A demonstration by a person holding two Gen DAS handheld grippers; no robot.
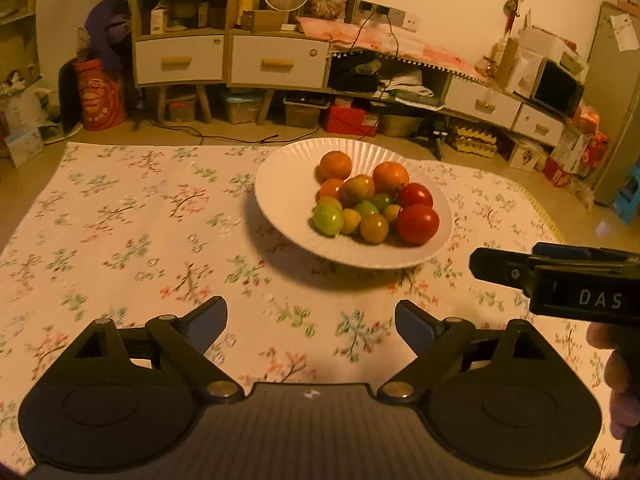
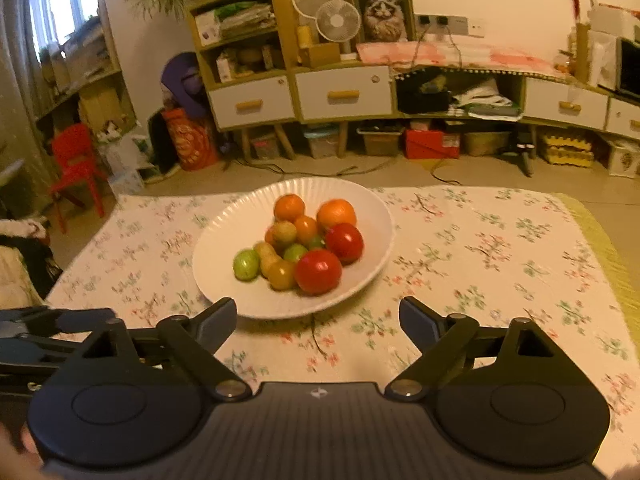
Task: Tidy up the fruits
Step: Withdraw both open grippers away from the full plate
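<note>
A white fluted plate sits on the floral cloth and holds several fruits: oranges, red tomatoes and small green and yellow ones. My left gripper is open and empty, short of the plate's near rim. My right gripper is open and empty, just before the plate's near edge. The right gripper also shows in the left wrist view, right of the plate. The left gripper's side shows in the right wrist view.
The floral cloth covers the table. Beyond its far edge are the floor, shelves with white drawers, boxes and a red chair. A yellow-green mat edge runs along the cloth's right side.
</note>
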